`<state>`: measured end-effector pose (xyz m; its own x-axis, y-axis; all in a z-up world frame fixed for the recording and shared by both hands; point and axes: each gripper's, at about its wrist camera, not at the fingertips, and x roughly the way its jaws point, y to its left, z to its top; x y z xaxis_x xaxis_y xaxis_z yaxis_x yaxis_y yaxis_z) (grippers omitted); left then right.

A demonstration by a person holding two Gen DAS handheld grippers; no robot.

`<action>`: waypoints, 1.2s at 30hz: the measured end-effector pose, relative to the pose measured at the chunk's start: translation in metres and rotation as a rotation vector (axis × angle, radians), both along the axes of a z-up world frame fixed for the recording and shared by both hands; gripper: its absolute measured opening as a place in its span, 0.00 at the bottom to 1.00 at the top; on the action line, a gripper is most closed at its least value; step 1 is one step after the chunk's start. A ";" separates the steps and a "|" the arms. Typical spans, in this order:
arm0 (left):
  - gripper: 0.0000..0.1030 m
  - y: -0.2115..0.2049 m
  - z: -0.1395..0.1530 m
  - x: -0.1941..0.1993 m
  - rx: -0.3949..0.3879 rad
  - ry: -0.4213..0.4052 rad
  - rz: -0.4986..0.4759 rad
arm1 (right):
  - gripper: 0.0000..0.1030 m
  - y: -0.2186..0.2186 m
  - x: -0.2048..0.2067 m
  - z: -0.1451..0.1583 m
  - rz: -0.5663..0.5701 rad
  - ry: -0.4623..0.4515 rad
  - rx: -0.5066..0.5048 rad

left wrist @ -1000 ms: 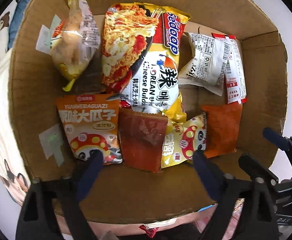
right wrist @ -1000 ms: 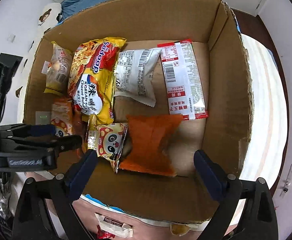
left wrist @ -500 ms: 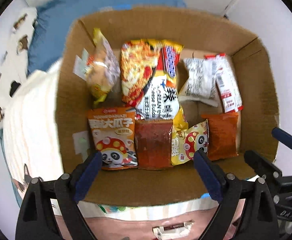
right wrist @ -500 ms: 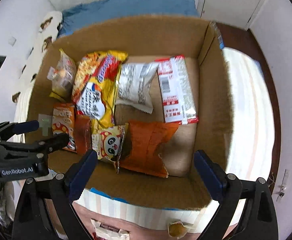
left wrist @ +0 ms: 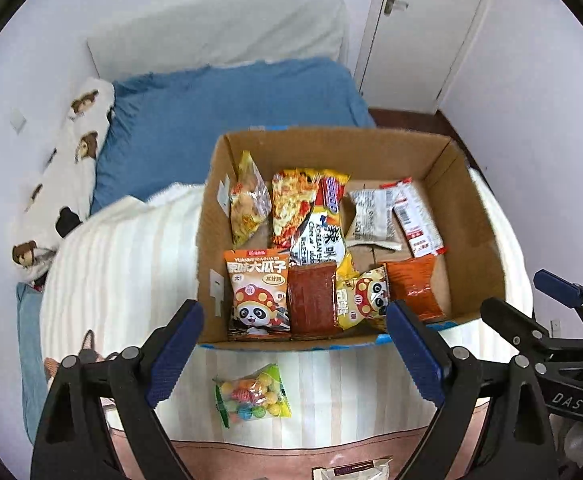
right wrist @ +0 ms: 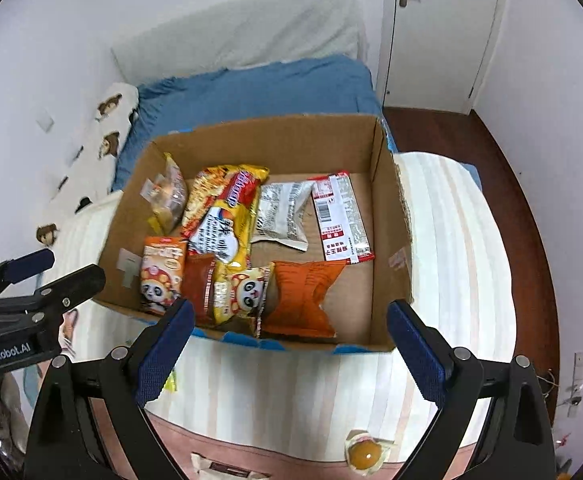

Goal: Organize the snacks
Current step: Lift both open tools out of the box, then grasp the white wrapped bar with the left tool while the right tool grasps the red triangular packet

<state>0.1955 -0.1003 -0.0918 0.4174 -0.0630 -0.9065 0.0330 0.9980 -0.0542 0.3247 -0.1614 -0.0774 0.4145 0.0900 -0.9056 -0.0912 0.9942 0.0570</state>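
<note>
Both grippers hung above the near edge of the cardboard box (left wrist: 475,216), pointing steeply down. The left gripper (left wrist: 291,352) stood wide open with nothing between its blue pads; a bag of coloured candy balls (left wrist: 253,396) lay on the striped blanket (left wrist: 123,264) just below and between its fingers, nearer than the box. The right gripper (right wrist: 287,350) was likewise spread and empty. Ahead of it, inside the box, lay the orange packet (right wrist: 303,300) and panda snack bags (right wrist: 247,296); a small yellow sweet (right wrist: 365,454) sat below its right finger.
</note>
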 end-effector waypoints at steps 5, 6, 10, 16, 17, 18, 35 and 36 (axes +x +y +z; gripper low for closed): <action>0.91 0.001 0.023 -0.030 -0.006 -0.059 -0.007 | 0.96 0.001 -0.030 0.020 0.003 -0.034 0.041; 0.91 0.002 0.025 -0.039 -0.010 -0.064 -0.006 | 0.96 0.000 -0.036 0.023 0.005 -0.035 0.051; 0.91 0.001 0.017 -0.074 0.010 -0.062 -0.021 | 0.96 -0.005 -0.078 0.020 0.008 -0.022 0.094; 0.91 -0.012 -0.030 -0.135 0.075 0.035 -0.115 | 0.96 -0.020 -0.152 -0.035 -0.025 0.109 0.176; 0.91 -0.018 -0.042 -0.144 0.092 0.057 -0.150 | 0.96 -0.023 -0.162 -0.046 -0.033 0.131 0.191; 0.91 -0.023 -0.052 -0.150 0.106 0.078 -0.177 | 0.96 -0.027 -0.172 -0.059 -0.043 0.160 0.202; 0.75 -0.152 -0.224 -0.214 0.356 0.411 -0.760 | 0.67 -0.104 -0.258 -0.151 -0.277 0.353 0.226; 0.61 -0.153 -0.225 -0.212 0.342 0.414 -0.744 | 0.67 -0.109 -0.258 -0.152 -0.283 0.357 0.227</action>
